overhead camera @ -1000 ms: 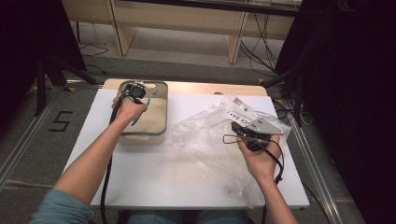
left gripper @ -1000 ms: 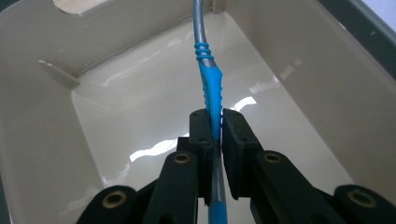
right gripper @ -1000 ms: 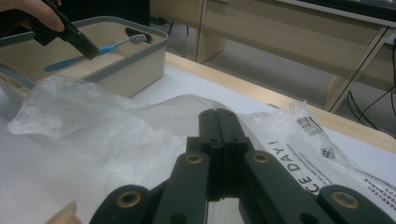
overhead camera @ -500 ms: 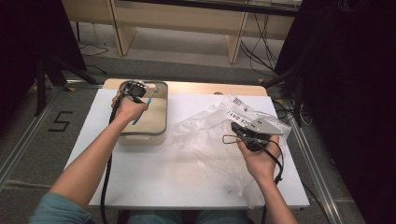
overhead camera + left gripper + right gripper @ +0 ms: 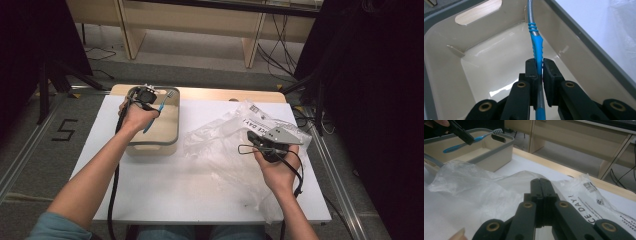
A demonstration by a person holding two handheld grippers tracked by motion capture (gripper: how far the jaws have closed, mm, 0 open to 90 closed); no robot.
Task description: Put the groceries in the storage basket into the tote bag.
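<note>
A blue and grey toothbrush hangs over the beige bin at the table's back left, with my left gripper shut on its handle. In the left gripper view the toothbrush runs up between the pads and the bin floor lies below. My right gripper rests on a clear plastic bag at the right, jaws shut together with nothing seen between them. From the right gripper view, its shut gripper lies over the bag, with the toothbrush above the bin farther off.
The white table has bare room in front of the bin and bag. A wooden board edge runs along the back. Shelving and cables stand beyond the table. The bag carries printed labels near the right edge.
</note>
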